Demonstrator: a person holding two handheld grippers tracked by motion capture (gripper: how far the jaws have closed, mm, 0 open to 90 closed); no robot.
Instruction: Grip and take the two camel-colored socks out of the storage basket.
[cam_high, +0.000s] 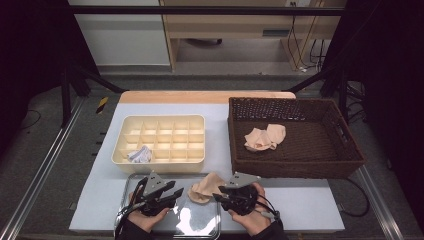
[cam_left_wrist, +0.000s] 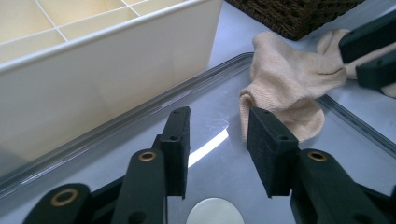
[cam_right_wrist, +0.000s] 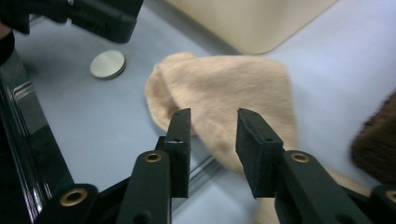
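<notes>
Steel tray (cam_high: 210, 227); beige sock (cam_high: 204, 189) across its rim; open table beyond.

2 grippers (cam_high: 176, 192) (cam_high: 220, 196), 2 beige socks (cam_high: 205, 188) (cam_high: 265, 137), 1 divider box (cam_high: 160, 140), 1 basket (cam_high: 295, 170), 1 tray (cam_high: 200, 225).

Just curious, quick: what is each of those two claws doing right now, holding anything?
Left gripper: open, holding nothing.
Right gripper: open over the sock, not gripping it.
</notes>
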